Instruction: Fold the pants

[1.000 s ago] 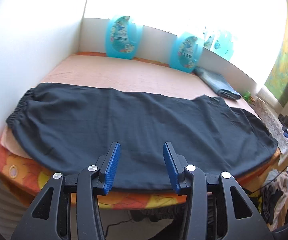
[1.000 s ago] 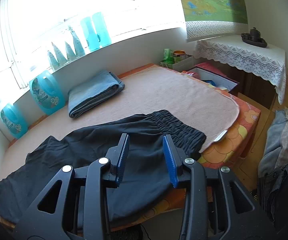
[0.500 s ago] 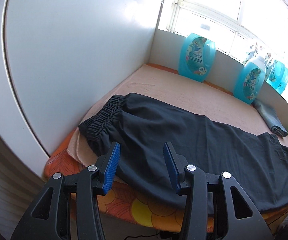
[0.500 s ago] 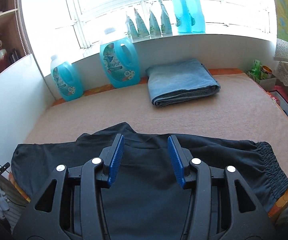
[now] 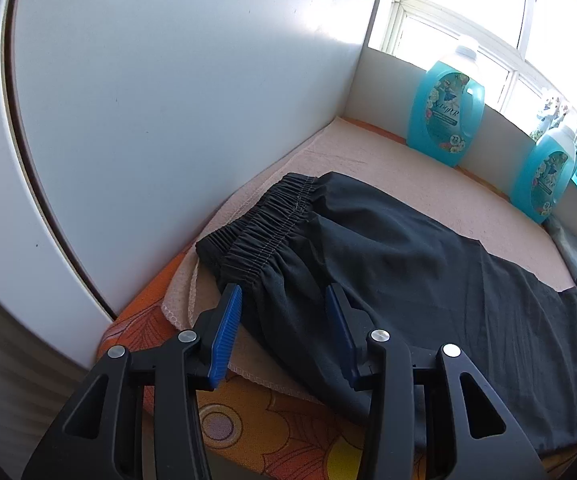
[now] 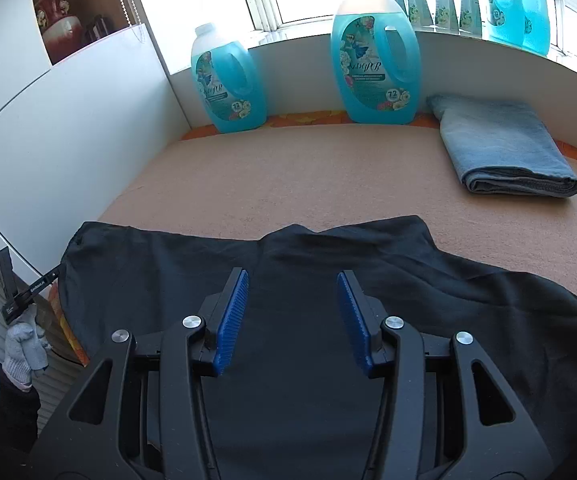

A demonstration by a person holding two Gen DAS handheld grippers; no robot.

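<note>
Left tongs (image 5: 284, 312): released, blue pads apart, nothing between them. Just ahead of them, slightly left, lies the elastic waistband (image 5: 266, 222) of the black pants (image 5: 428, 280); the near waistband corner sits beside the left pad. Pants lie flat on a peach cloth (image 5: 368, 152) over an orange floral cover (image 5: 272, 428), running away to the right of these tongs. White panel (image 5: 168, 100) to the left; blue detergent jug (image 5: 446, 110) far ahead right.

Right tongs (image 6: 292, 312): released, pads apart, hovering over the mid part of the pants (image 6: 288, 360), contact not discernible. Far left of them, a gloved hand (image 6: 24, 344) holds the other tool. Ahead: two blue detergent jugs (image 6: 228, 80) and (image 6: 376, 68) against the sill. Ahead right: folded blue jeans (image 6: 504, 148), well apart from the pants.
</note>
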